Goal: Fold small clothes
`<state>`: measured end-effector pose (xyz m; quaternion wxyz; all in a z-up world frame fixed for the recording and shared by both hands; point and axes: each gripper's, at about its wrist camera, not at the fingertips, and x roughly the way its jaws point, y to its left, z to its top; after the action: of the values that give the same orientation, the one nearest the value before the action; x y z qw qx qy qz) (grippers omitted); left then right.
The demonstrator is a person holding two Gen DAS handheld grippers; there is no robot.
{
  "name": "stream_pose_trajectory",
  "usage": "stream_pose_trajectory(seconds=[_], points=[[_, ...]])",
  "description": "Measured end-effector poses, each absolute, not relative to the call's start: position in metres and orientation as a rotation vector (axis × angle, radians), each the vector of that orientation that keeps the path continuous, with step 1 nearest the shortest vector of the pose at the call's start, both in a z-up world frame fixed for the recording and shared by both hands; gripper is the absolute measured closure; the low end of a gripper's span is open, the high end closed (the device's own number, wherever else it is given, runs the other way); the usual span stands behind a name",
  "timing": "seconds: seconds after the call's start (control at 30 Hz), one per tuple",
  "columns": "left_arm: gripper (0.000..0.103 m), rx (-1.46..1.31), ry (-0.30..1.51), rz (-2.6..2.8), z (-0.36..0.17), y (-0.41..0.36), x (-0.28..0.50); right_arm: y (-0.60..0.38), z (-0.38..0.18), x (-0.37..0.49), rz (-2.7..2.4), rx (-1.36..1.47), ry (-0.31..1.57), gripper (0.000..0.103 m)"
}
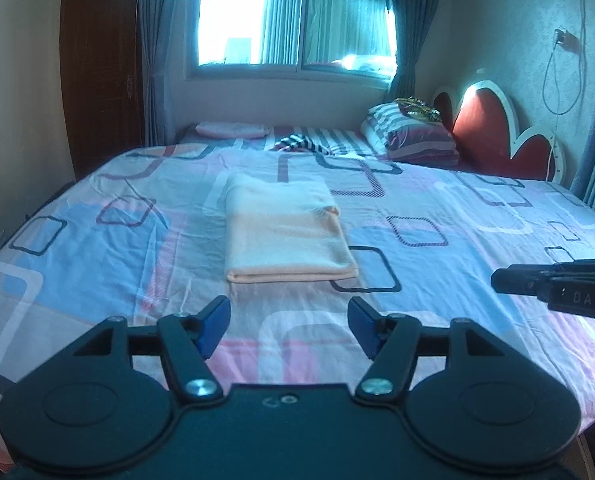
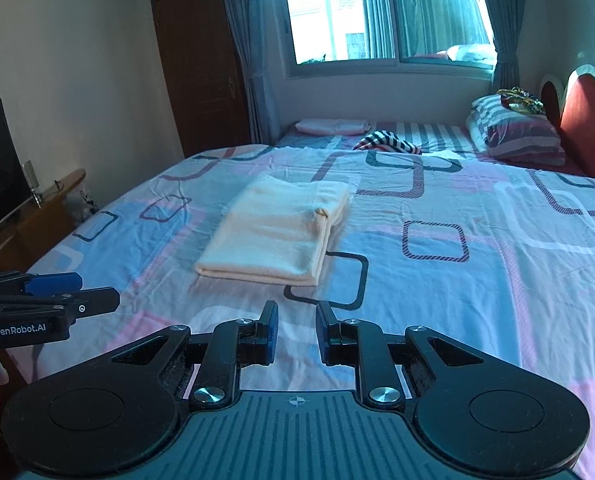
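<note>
A cream-coloured garment (image 1: pixel 285 232) lies folded into a neat rectangle in the middle of the bed; it also shows in the right wrist view (image 2: pixel 281 232). My left gripper (image 1: pixel 289 326) is open and empty, held above the sheet just short of the garment's near edge. My right gripper (image 2: pixel 296 334) is open with a narrow gap and empty, held above the sheet near the garment's near right corner. Each gripper shows in the other's view: the right one (image 1: pixel 497 280) at the right edge, the left one (image 2: pixel 93 292) at the left edge.
The bed (image 1: pixel 457 240) has a patterned pink and blue sheet. A striped cloth (image 1: pixel 301 142), a pink folded item (image 1: pixel 229 130) and striped pillows (image 1: pixel 413 136) lie at the far end by the red headboard (image 1: pixel 493 128). A TV on a wooden stand (image 2: pixel 1 184) is to the left.
</note>
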<state>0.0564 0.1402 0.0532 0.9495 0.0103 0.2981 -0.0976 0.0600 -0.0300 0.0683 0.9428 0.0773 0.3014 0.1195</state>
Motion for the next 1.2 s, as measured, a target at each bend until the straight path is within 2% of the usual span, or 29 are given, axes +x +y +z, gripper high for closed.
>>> stream_pose_trajectory(seconds=[0.03,0.07,0.13,0.17,0.57,1.2], points=[[0.015,0.02,0.593,-0.194,0.057,0.138,0.049,-0.029,0.07,0.052,0.23,0.139,0.609,0.083],[0.002,0.021,0.556,-0.166,0.06,0.136,0.039,-0.027,0.072,0.044,0.195,0.12,0.6,0.065],[0.001,0.05,0.498,-0.131,0.065,0.132,0.023,-0.026,0.073,0.028,0.111,0.092,0.538,0.004],[0.001,0.061,0.5,-0.14,0.067,0.13,0.019,-0.026,0.072,0.023,0.112,0.07,0.53,0.0],[0.001,0.039,0.489,-0.115,0.074,0.133,-0.014,-0.042,0.074,-0.012,0.096,0.136,0.545,0.0],[0.001,0.032,0.471,-0.113,0.079,0.131,-0.019,-0.041,0.089,-0.023,0.124,0.123,0.52,0.0]])
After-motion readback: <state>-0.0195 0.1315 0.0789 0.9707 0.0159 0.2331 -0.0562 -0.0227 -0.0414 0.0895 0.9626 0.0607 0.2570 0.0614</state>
